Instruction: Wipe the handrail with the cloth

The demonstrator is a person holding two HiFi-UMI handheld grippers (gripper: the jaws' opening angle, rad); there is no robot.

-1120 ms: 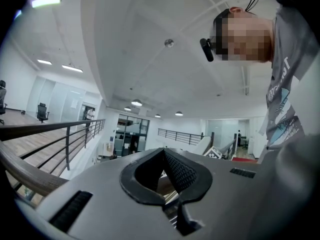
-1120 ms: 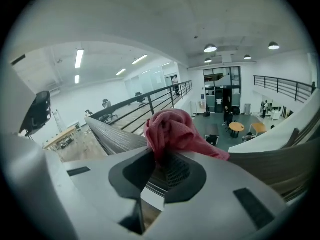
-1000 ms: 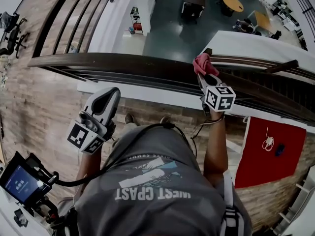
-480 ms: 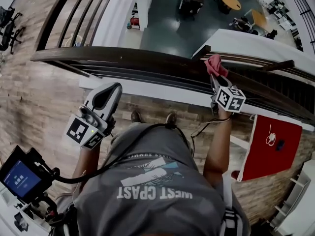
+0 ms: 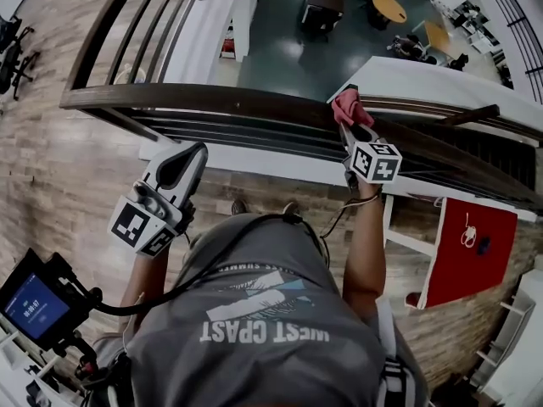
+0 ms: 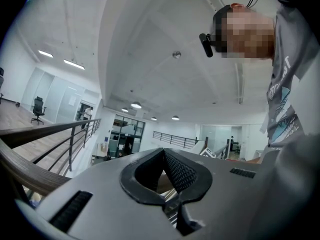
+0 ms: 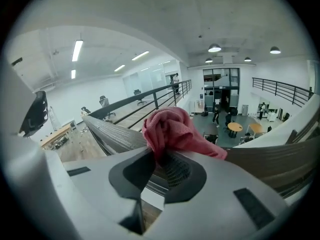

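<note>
Mezzanine handrail point(image 5: 212, 100) mid-wipe: right gripper point(image 5: 348, 125), jaws pinching the pink cloth point(image 5: 345, 107), has slid back leftward, so strokes are alternating; left gripper point(image 5: 188, 158) idle, jaws together, empty.

Grey short-sleeved T-shirt point(image 5: 254, 346) with white lettering and a pale graphic; a black cable point(image 5: 144, 308) runs across it.

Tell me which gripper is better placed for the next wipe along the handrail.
Right. The right gripper has its tongs shut on the pink cloth, which appears to rest on top of the handrail. The left gripper is shut, empty, and held back from the rail on the person's side.
</note>
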